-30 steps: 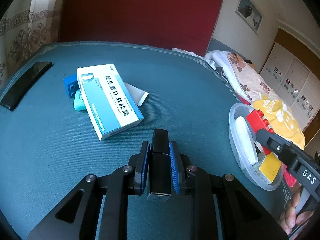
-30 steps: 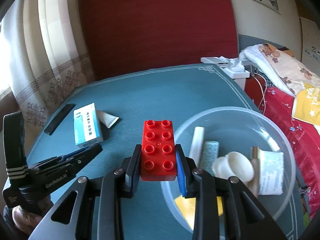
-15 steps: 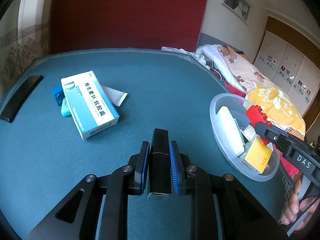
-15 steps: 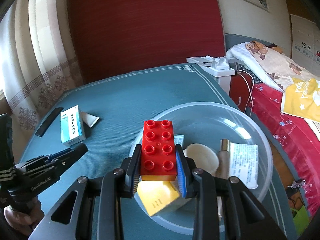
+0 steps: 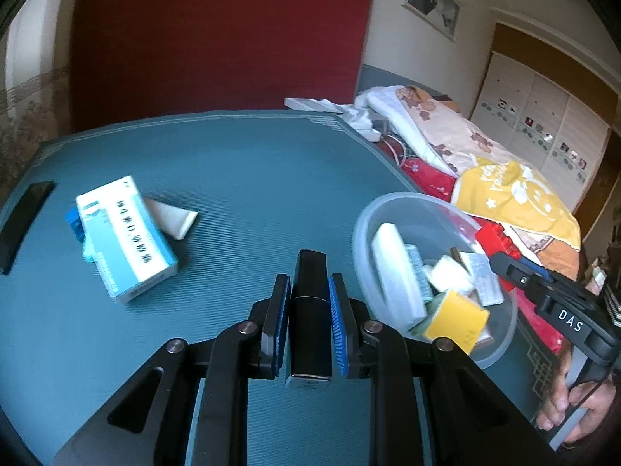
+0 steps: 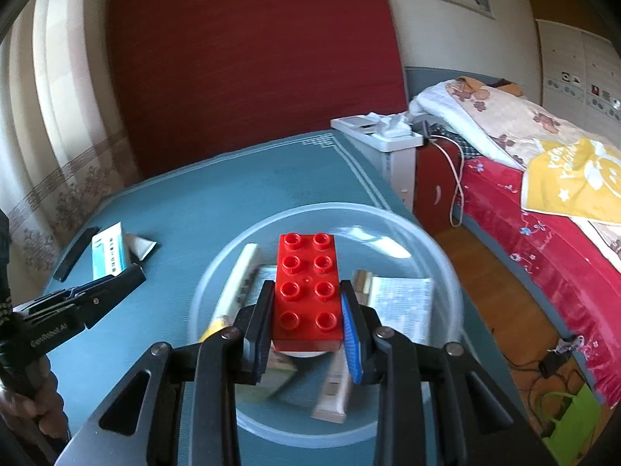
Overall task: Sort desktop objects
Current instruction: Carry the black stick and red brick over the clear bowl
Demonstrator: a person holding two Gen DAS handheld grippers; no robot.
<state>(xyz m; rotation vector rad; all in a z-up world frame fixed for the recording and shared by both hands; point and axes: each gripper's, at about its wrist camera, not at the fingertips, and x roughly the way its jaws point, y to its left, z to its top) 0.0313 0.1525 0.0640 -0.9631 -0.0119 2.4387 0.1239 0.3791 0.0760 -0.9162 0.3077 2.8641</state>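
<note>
Counting one red brick (image 6: pixel 308 291), one black bar (image 5: pixel 309 306), one bowl (image 6: pixel 434 240).

Right gripper (image 6: pixel 306 310) grips red brick (image 6: pixel 307 291) above clear bowl (image 6: pixel 446 268)

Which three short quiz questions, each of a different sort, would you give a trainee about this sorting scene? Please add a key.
1. True or false: the right gripper holds a red brick above the clear bowl.
2. Multiple choice: what do the jaws of the left gripper hold? A) a yellow box B) a slim black object C) nothing
3. Fill in: the white and blue medicine box lies on the ____ table mat.

Key: 1 true; 2 B, the slim black object; 3 teal.
</note>
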